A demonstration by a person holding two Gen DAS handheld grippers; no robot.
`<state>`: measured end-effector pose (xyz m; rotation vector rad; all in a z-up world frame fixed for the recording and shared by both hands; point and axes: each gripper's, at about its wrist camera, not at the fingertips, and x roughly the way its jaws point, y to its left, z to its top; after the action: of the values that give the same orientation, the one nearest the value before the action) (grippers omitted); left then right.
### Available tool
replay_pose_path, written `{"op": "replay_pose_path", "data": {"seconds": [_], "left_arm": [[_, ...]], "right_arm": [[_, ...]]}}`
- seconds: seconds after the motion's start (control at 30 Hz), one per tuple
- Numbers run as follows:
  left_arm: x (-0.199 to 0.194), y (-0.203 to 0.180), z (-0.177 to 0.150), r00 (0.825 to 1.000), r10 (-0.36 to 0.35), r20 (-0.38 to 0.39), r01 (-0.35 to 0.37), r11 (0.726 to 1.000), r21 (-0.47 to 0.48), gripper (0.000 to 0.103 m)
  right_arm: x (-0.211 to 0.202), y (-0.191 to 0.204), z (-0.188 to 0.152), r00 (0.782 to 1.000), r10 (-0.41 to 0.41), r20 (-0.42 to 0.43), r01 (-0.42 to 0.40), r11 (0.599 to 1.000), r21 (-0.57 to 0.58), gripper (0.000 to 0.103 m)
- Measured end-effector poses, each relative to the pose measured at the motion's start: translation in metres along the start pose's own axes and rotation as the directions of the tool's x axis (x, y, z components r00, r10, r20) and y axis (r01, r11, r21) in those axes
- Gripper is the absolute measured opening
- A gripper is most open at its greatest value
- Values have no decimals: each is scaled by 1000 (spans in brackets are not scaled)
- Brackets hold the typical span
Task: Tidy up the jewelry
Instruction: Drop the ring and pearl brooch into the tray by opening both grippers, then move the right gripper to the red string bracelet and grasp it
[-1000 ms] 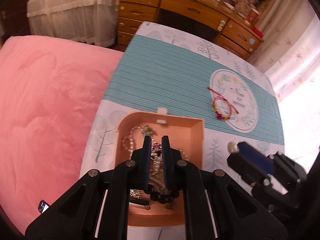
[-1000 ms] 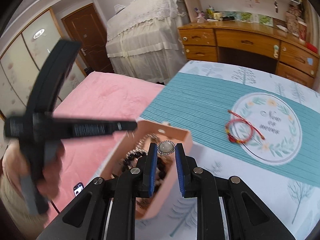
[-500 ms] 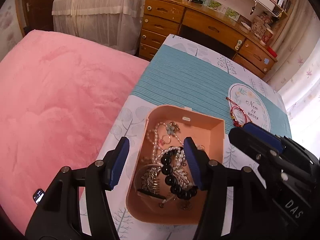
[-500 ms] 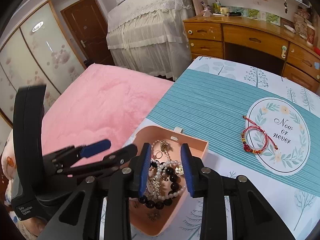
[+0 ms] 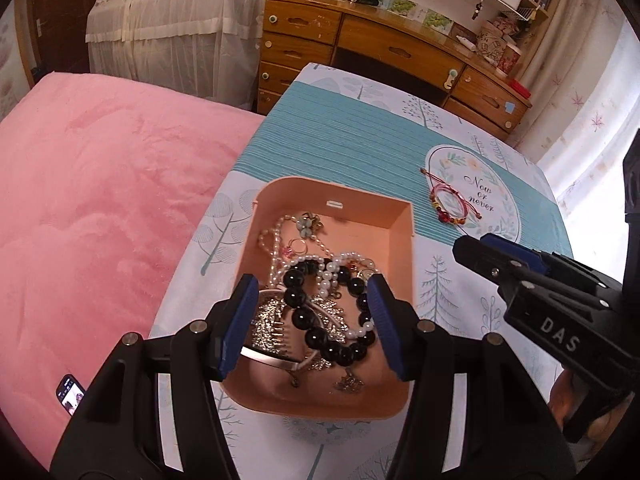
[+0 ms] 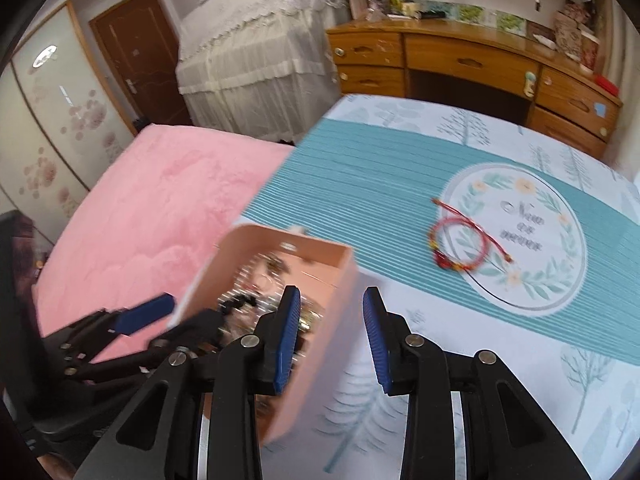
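A peach-pink open box [image 5: 332, 200] sits near the worktop's edge closest to the bed, crowded with tangled jewelry: a bracelet of large black beads [image 5: 320, 320], strands of white pearls [image 5: 320, 264], a silvery leaf-shaped hair comb [image 5: 272, 324] and small charms and rings heaped together. Well apart from it, a red cord bracelet [image 5: 450, 204] with small beads lies on the printed round motif reading "Now or never". The worktop [image 5: 352, 140] wears a cloth with a teal striped band and pale tree prints. A pink bed [image 5: 100, 184] lies beside it; beyond stand a wooden desk with drawers [image 5: 380, 56], a lace-draped piece of furniture [image 6: 256, 64] and a brown door [image 6: 136, 52]. The left gripper [image 5: 312, 320] hovers over the box with its blue-padded jaws spread wide, clasping nothing. The right gripper [image 6: 332, 336] is likewise released, its jaws apart above the box's right wall, one finger over the jewelry and one over the cloth; the right wrist view is blurred. A phone [image 5: 70, 394] lies on the bed.
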<state>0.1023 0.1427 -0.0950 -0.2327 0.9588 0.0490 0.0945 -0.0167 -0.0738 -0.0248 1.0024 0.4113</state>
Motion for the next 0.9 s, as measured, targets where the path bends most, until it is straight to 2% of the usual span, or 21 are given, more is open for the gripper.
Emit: {"op": "replay_pose_path", "data": {"seconds": [0.4,0.6,0.9], "left_arm": [[1,-21,-10,1000,5,17,-6,999,40,54],[2,-40,-8,999,14,44,-17,998,67,54],[9,-88,-7,996,20,86,-34,985,169,54]], "right_arm": [[-1,-56,-9,995,-83,-53,88,991,100,33],[3,-69,-12,994,-87,-74,96,986,133,33],[17,-107,-4,991,-79,-111,101,973,209,33]]}}
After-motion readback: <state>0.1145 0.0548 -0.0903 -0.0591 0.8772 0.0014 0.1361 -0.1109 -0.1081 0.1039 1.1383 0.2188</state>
